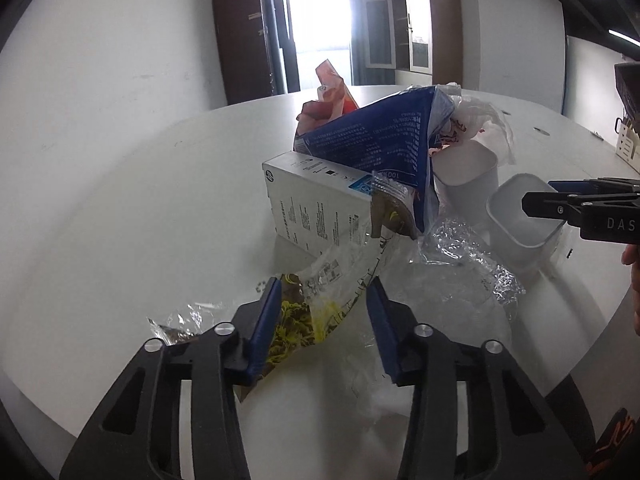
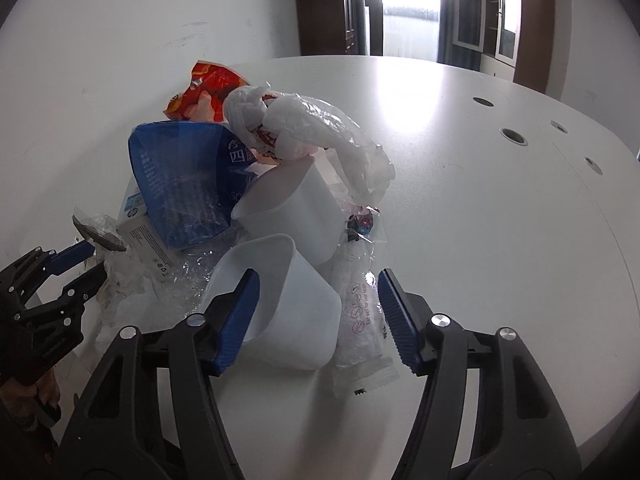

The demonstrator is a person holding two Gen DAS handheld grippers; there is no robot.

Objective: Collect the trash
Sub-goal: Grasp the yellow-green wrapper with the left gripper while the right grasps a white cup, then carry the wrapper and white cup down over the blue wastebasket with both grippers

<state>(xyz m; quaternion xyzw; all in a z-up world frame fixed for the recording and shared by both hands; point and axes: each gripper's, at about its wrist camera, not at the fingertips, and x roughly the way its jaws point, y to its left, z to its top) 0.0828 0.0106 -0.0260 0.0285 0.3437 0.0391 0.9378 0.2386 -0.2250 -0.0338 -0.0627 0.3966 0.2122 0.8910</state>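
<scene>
A heap of trash lies on a white table (image 1: 120,208): a white HP box (image 1: 316,208), a blue bag (image 1: 376,140), a red snack bag (image 1: 332,96), a knotted white plastic bag (image 2: 304,124), clear wrappers, and two white tubs. My left gripper (image 1: 322,292) is open, its jaws astride a clear wrapper with yellow print (image 1: 304,320). My right gripper (image 2: 318,284) is open, its jaws on either side of the near white tub (image 2: 280,300); it also shows in the left wrist view (image 1: 540,196) over that tub (image 1: 520,216). The second tub (image 2: 292,208) stands behind.
A crumpled clear film (image 1: 464,256) lies right of the box. A printed clear wrapper (image 2: 360,320) lies beside the near tub. The table has round cable holes (image 2: 514,136) at the right. Brown cabinets (image 1: 244,36) and a bright window stand behind the table.
</scene>
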